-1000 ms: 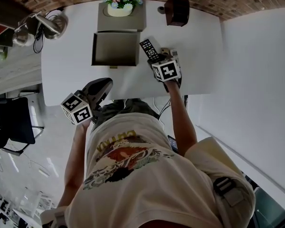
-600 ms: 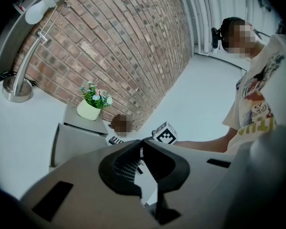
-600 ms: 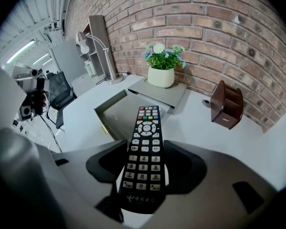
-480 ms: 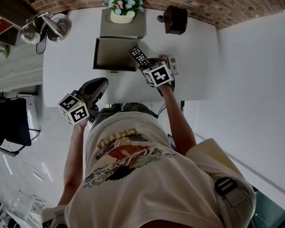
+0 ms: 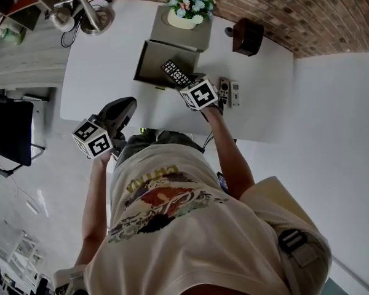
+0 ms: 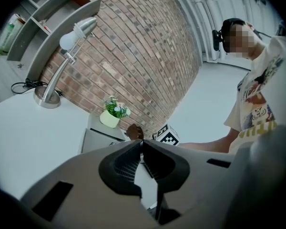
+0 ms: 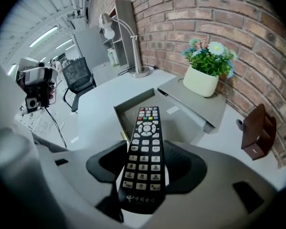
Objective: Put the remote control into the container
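- Right gripper [image 7: 145, 163]: jaws clamped on the remote's [image 7: 144, 151] lower end; left gripper [image 6: 142, 149] closed, empty, at the desk's [image 5: 104, 66] near edge.
- Container [image 7: 181, 120]: open, by the far edge; remote tip above its near side.
- Recommended: advance until fully over the opening, level, lower, then release.

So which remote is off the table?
The long black remote, clamped in the right gripper near the container; the two other remotes lie side by side on the table.
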Demonstrator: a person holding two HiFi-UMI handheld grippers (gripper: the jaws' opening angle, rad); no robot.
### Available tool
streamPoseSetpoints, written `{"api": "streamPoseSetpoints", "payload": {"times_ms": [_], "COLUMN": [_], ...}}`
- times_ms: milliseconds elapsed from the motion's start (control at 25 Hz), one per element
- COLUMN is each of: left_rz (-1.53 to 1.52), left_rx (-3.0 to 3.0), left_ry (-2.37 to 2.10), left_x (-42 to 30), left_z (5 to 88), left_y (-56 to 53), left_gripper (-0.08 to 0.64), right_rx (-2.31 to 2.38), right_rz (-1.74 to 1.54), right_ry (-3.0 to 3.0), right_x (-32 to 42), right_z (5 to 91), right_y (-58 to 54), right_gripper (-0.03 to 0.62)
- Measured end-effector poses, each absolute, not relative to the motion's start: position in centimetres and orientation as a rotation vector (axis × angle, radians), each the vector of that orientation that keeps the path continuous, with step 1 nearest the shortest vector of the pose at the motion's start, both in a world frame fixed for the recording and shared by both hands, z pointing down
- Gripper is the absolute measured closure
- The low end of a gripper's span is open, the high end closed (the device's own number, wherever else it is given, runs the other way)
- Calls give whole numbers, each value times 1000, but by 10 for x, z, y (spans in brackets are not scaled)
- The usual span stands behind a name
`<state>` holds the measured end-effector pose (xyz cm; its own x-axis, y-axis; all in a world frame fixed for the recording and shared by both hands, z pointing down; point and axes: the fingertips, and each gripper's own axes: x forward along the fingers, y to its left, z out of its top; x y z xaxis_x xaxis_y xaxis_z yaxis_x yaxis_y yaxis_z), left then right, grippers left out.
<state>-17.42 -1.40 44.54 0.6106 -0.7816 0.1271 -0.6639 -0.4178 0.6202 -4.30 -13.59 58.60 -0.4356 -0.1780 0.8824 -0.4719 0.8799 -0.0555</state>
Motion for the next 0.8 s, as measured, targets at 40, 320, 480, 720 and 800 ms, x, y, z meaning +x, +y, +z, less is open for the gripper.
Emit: {"api": "streamPoseSetpoints", "payload": {"times_ms": [40, 320, 480, 720, 800], "left_rz": [-248, -308, -337, -362, -368], "left_rx": [2181, 2069, 2003, 1952, 1946], "left_ry": [-1149, -1272, -1338, -1392, -1397], "left_x": [-179, -214, -232, -247, -250], "left_z": [446, 459, 467, 477, 478], "left_y": [-10, 20, 39, 53, 54], "left_gripper": [554, 554, 554, 554, 555], "right_rx": [445, 280, 210, 148, 128], "right_rz": [347, 235, 167, 116, 110], "right_ry": [-2016, -1969, -1944, -1932, -1934], "right_x": [-50, -91, -107, -125, -130], "right_z": [588, 603, 609, 614, 616], "right_y": [-134, -129, -130, -134, -134], "right_gripper": [350, 350, 350, 350, 350]}}
